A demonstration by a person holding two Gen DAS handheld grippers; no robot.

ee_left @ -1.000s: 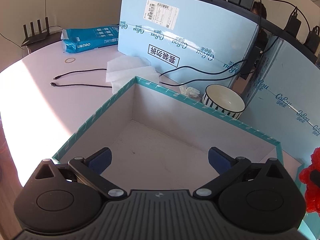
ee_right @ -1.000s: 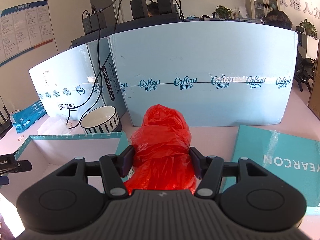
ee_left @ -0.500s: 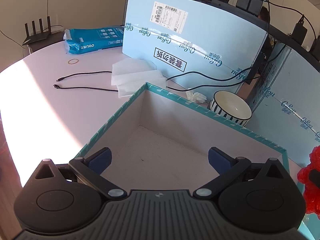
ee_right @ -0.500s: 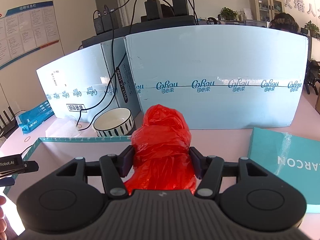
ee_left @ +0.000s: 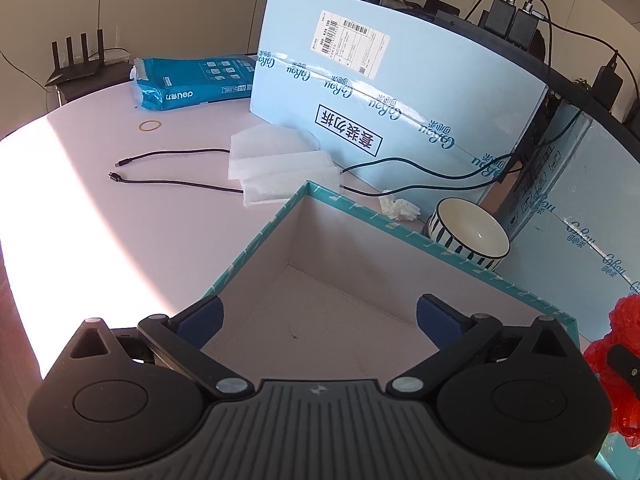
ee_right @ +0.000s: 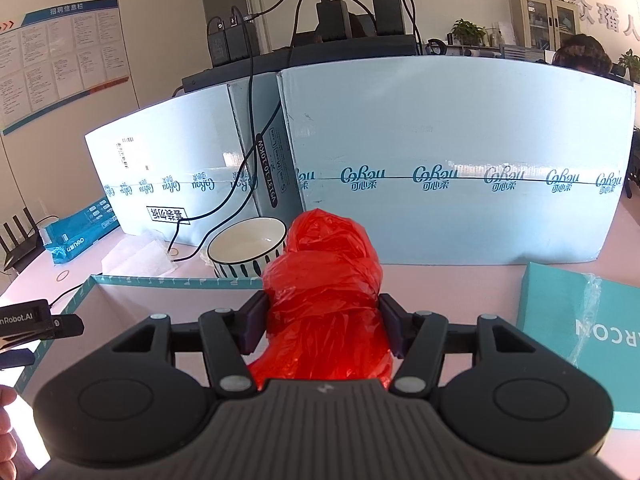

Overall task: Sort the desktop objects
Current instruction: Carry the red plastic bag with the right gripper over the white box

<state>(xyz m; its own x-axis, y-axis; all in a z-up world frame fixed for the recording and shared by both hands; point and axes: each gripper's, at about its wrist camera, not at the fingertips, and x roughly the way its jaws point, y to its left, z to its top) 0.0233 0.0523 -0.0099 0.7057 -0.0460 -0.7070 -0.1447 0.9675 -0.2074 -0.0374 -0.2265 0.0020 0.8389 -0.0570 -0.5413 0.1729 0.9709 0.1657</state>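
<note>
Right jaws clamping red plastic bag [ee_right: 324,280], left jaws apart over teal box [ee_left: 256,240]

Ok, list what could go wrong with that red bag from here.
1. The red plastic bag is loose, crumpled film bulging past the right gripper; it could slip out or snag on the teal box rim when lowered.
2. The striped bowl stands just beyond the box's far wall; a forward overshoot might knock it.
3. The left gripper hangs open over the box, so the two could collide.
</note>
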